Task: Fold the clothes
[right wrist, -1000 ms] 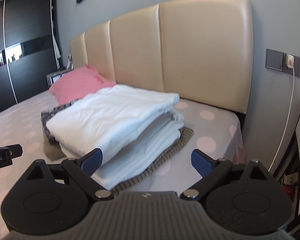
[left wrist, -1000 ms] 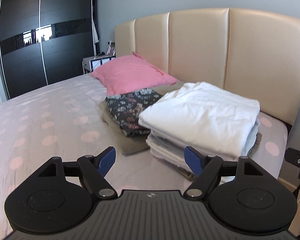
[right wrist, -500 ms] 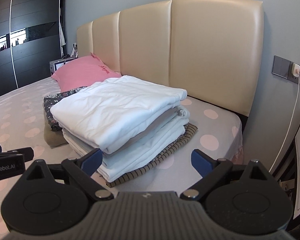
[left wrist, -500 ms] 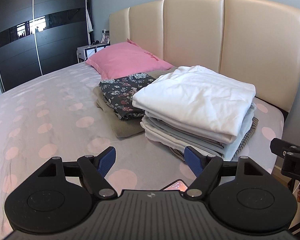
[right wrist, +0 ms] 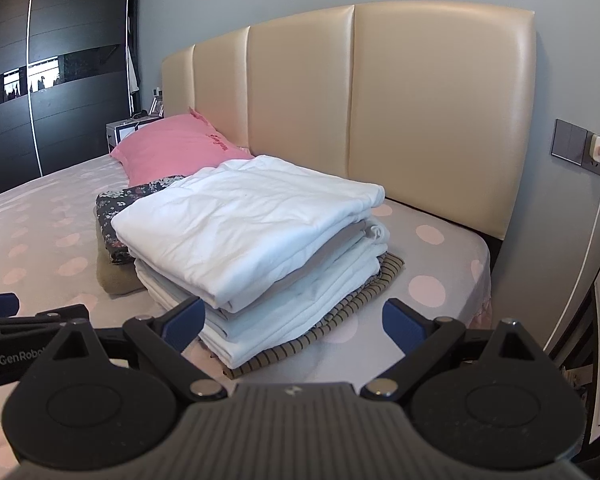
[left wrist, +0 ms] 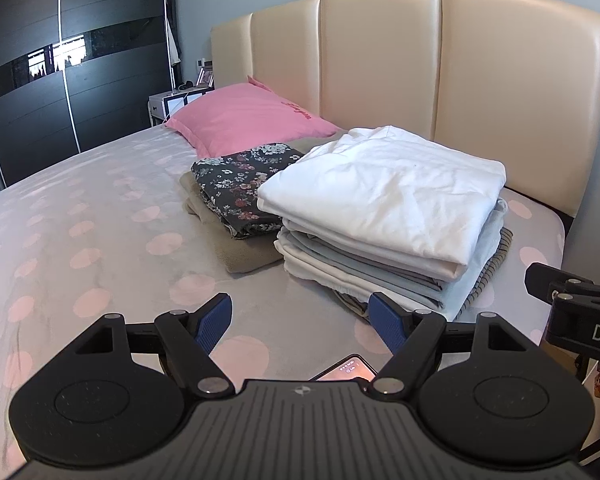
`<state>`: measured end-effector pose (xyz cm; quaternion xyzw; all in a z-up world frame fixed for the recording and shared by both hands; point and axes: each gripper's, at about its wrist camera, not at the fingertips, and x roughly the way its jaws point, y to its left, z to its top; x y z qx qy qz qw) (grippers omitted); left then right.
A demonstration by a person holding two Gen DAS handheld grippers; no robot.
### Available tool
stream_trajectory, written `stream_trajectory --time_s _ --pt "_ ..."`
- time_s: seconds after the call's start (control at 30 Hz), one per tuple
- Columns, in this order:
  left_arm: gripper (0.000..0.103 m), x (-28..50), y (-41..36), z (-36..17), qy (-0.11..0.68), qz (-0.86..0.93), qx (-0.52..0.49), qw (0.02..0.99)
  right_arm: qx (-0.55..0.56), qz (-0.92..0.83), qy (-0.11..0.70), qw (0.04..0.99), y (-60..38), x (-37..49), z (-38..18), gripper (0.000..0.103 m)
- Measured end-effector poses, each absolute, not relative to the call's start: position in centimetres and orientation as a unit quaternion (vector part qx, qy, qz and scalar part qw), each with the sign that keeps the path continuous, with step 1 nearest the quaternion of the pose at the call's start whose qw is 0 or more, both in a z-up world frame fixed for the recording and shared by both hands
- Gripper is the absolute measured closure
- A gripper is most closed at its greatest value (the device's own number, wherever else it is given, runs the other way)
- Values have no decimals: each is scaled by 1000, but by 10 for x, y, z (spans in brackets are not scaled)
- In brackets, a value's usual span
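Left wrist view: folded white stack (left wrist: 384, 200) beyond empty, parted fingers (left wrist: 216, 318).

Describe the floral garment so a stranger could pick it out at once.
Start at the beige headboard and drop to the pink pillow on the bed. Just in front of the pillow lie two piles of folded clothes side by side; the floral garment tops the lower pile, on an olive garment. It is the only dark, flower-printed piece, beside the taller white stack.
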<state>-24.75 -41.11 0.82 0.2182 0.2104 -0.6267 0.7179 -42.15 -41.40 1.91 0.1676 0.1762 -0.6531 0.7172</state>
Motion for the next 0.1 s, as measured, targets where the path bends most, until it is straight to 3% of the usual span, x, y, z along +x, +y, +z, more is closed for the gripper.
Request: stream_trajectory --time_s 0.1 --pt "28 -248 -411 8 209 -628 219 717 170 -653 176 717 -414 -422 19 7"
